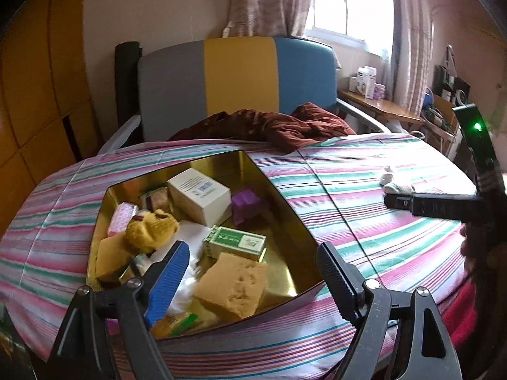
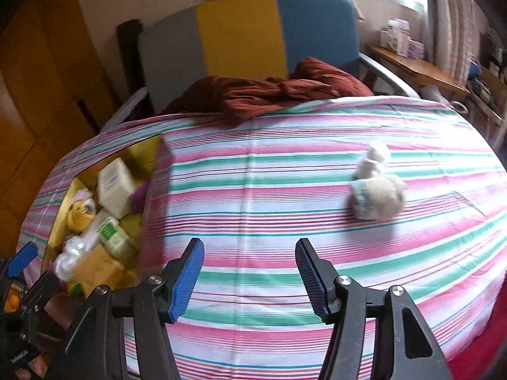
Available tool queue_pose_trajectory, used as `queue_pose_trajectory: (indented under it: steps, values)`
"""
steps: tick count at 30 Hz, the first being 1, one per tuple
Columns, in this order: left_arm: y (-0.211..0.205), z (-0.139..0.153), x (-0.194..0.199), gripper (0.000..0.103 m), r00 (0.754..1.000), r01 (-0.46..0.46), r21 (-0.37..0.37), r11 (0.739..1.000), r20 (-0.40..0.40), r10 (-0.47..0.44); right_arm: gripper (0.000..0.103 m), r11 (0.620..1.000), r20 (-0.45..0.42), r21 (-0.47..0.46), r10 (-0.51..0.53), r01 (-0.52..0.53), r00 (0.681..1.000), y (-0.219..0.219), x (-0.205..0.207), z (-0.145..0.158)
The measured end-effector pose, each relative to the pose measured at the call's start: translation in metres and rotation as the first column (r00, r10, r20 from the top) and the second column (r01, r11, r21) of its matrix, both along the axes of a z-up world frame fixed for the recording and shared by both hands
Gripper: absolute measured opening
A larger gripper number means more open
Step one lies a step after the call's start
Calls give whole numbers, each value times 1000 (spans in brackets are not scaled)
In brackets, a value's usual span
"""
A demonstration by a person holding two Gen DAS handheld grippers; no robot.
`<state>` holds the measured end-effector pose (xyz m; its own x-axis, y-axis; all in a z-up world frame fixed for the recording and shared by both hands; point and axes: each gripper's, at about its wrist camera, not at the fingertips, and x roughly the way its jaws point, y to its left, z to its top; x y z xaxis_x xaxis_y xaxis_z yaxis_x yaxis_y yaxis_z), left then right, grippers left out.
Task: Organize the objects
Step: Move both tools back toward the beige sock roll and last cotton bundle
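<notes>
An open gold tin (image 1: 280,186) sits on the striped tablecloth (image 1: 364,221). Inside it lie a white box (image 1: 199,196), a purple item (image 1: 245,204), a green box (image 1: 237,242), a tan sponge (image 1: 234,285), a yellow soft toy (image 1: 152,231) and a pink sponge (image 1: 122,218). My left gripper (image 1: 253,248) hangs open over the tin's near side, holding nothing. A rolled white sock (image 2: 377,190) lies alone on the cloth, far right of the tin (image 2: 149,148). My right gripper (image 2: 250,243) is open above bare cloth, short and left of the sock.
A chair (image 1: 240,76) with a grey, yellow and blue back stands behind the table, with a crumpled red-brown cloth (image 1: 279,123) spilling onto the far edge. Wooden cupboards (image 1: 38,95) fill the left. At the right a side table (image 1: 380,104) with small boxes stands under the window.
</notes>
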<state>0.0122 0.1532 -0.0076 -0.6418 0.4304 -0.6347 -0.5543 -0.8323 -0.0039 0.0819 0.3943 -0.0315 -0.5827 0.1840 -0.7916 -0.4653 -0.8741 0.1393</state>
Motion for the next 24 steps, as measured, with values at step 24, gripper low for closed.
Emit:
queue_pose_trajectory:
  steps: [24]
  values:
    - [71, 0, 2, 85, 987, 157, -26, 987, 24, -156, 84, 965, 84, -28, -258, 261, 963, 157, 1, -28]
